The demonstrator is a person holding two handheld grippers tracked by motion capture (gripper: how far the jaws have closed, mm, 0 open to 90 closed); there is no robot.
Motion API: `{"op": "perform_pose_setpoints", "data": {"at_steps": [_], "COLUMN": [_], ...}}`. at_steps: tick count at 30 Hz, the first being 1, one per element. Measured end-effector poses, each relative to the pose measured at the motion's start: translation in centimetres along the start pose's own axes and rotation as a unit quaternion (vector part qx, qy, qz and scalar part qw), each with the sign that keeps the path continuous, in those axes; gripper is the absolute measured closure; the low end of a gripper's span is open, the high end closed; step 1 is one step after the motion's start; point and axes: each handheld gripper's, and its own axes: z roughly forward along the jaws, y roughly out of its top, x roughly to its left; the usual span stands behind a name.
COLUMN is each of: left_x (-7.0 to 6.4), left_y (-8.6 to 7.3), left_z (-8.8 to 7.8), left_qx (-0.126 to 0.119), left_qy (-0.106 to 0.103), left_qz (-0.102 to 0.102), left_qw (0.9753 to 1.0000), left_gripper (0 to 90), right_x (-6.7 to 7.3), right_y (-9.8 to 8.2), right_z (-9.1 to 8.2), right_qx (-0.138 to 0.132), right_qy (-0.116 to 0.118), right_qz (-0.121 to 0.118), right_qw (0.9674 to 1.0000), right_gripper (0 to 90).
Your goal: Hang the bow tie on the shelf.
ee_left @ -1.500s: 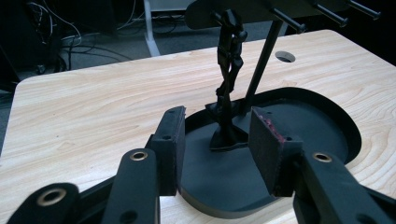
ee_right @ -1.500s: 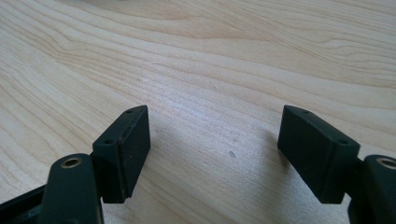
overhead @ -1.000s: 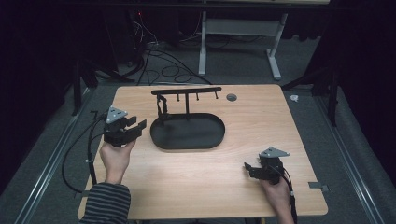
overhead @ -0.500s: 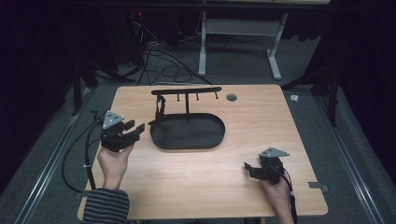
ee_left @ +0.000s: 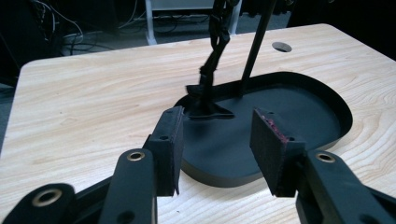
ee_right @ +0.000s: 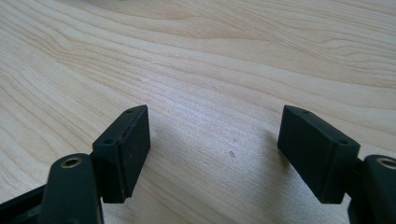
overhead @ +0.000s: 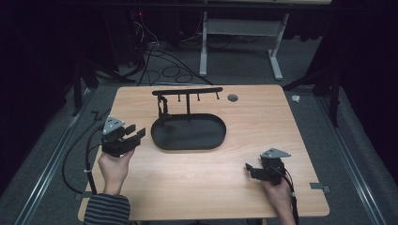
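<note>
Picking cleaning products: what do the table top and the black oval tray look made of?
Table top: pale wood or wood-look laminate, going by the grain lines and low sheen. Oval tray: matte black, smooth, evenly coloured, probably painted metal or plastic; the look leaves that open.

stand (overhead: pixel 187 96) in tray (overhead: pixel 206 143) | tray mid-table (overhead: pixel 263 117) | strap (overhead: pixel 163 107) on stand
</note>
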Motion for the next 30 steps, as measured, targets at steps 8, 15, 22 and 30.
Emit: {"op": "perform_pose_setpoints", "data": {"at_steps": [8,15,22,30], "left_x": [-0.2,-0.3,-0.3,-0.4], "left_y": [-0.6,-1.2,-1.7,-2.4], "left_z": [-0.2,-0.5,-0.6,-0.8], "left_qx": [-0.001,-0.003,0.002,0.003], "left_qy": [-0.003,-0.005,-0.006,-0.008], "left_qz": [-0.002,-0.007,-0.009,-0.014], "left_qw": [1.0000,1.0000,0.9999,0.9999], "left_gripper": [54.9,54.8,54.7,54.6], "right_x": [0.0,0.0,0.0,0.0], "right_y": [0.0,0.0,0.0,0.0], "right_z": [0.0,0.0,0.0,0.0], "right_qx": [0.000,0.000,0.000,0.000], "right_qy": [0.000,0.000,0.000,0.000], "right_qz": [0.000,0.000,0.000,0.000], "right_qw": [1.0000,1.0000,1.0000,1.0000], "right_gripper": [26.6,26.6,26.6,26.6]}}
